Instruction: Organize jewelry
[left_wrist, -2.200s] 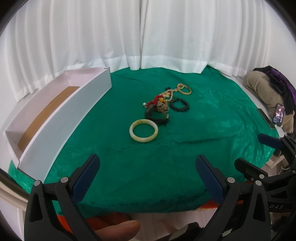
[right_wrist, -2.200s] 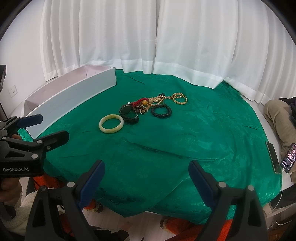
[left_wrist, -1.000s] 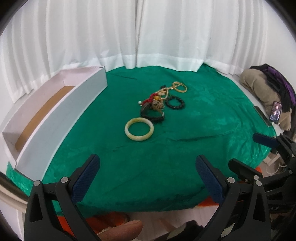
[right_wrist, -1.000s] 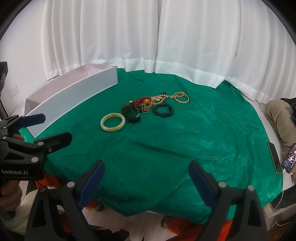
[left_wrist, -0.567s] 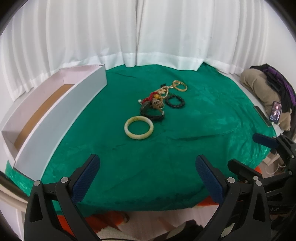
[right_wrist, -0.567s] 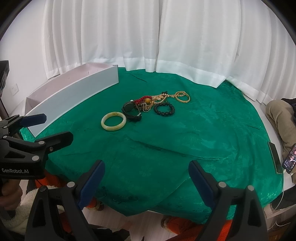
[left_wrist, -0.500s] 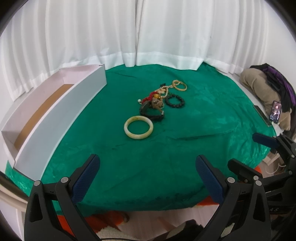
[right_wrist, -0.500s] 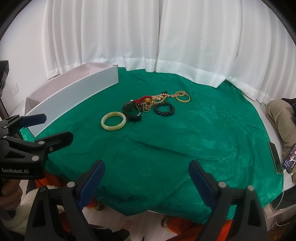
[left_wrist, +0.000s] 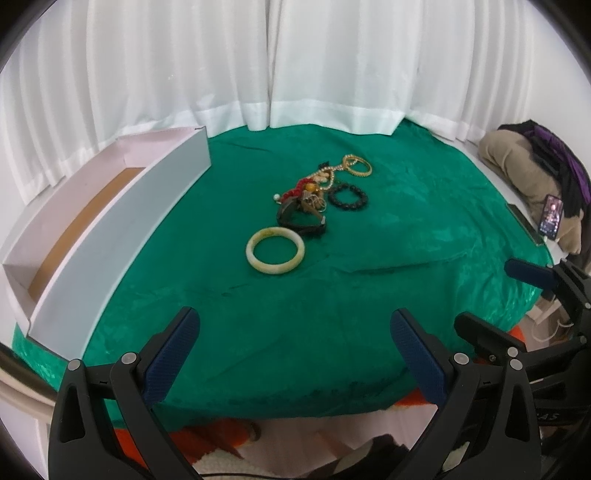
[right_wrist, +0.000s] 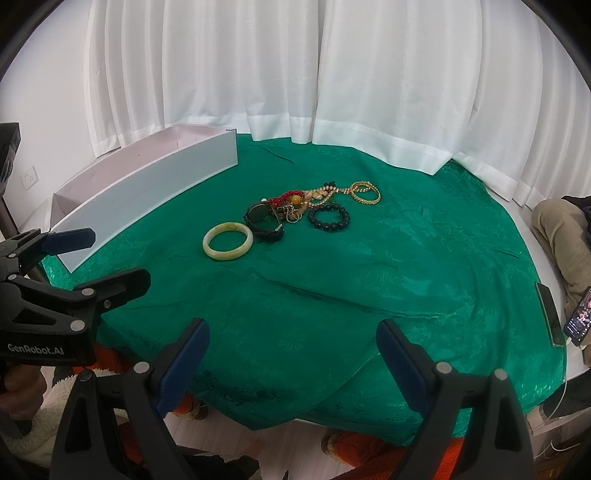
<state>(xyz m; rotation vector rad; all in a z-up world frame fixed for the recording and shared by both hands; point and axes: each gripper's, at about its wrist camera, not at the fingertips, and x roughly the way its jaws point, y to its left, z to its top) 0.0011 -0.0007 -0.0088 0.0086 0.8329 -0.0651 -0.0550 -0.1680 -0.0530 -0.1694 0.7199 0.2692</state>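
1. Ahead of both my tools, on the desk under a wrinkled green cloth (left_wrist: 388, 258), the jewelry lies in a loose cluster near the middle.
2. My left tool (left_wrist: 295, 347) hangs over the near edge of the desk with its blue-padded fingers (left_wrist: 173, 350) spread wide and nothing between them.
3. My right tool (right_wrist: 291, 354) sits the same way at the near edge, wide open and holding nothing; its side shows at the right rim of the left wrist view.
4. Nearest to me lies a pale cream-green stone bangle (left_wrist: 275, 251), flat on the cloth, well ahead of the left tool and a little left of its centre line.
5. Just behind the bangle, touching or almost touching it, sits a dark brown-black wristband or watch (left_wrist: 301, 223); I cannot tell which.
6. Behind that is a tangle of red beads, an amber bead and gold chain (left_wrist: 314, 186), too knotted to separate by eye.
7. To the right of the tangle rests a black round-bead bracelet (left_wrist: 348, 198), and farthest back a pair of thin gold bangles (left_wrist: 357, 165).
8. Along the left side of the desk stands a long, open white cardboard box with a brown floor (left_wrist: 110, 236), well apart from the jewelry.
9. White curtains (left_wrist: 295, 62) hang behind the desk.
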